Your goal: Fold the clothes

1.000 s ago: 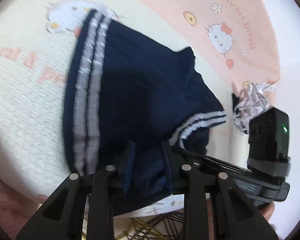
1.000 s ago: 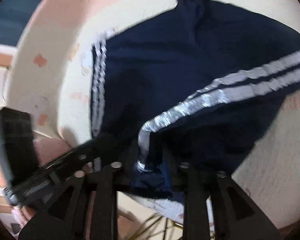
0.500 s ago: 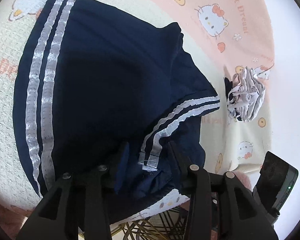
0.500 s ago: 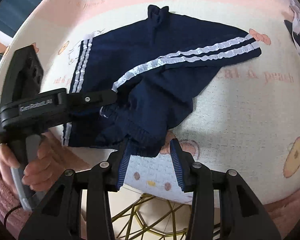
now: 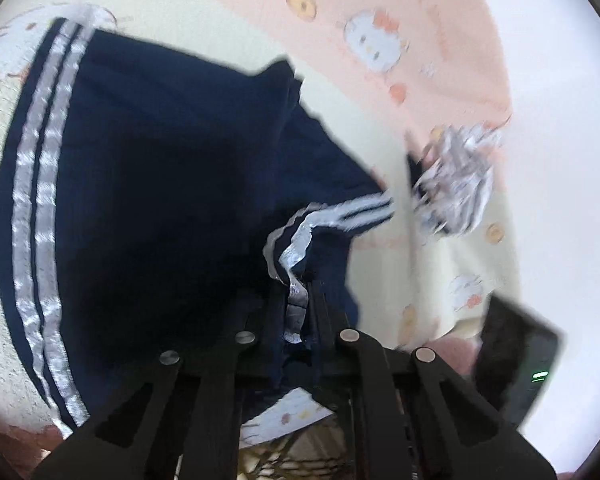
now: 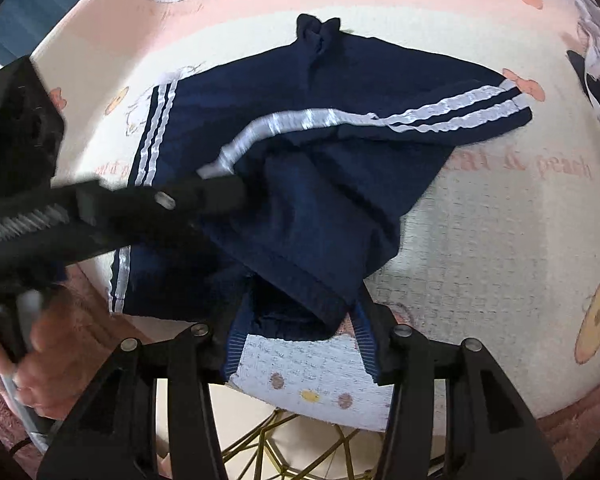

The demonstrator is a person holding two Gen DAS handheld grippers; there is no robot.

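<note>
Navy shorts with white side stripes lie crumpled on a cream and pink cartoon-cat cloth. My left gripper is closing, and its fingers pinch a raised fold of the white-striped edge. The right wrist view shows that left gripper reaching in from the left, gripping where the stripe bends on the shorts. My right gripper is at the cloth's near edge. Its jaws are opening, and a navy hem lies loose between the blue pads without being pressed.
A crumpled white and black garment lies at the cloth's right side, also the garment at the far right. A person's hand holds the left tool. A gold wire frame shows below the cloth's edge.
The left jaws have gone from apart to pinched on the striped fold, which now stands up. The right jaws have widened and let the navy hem go slack.
</note>
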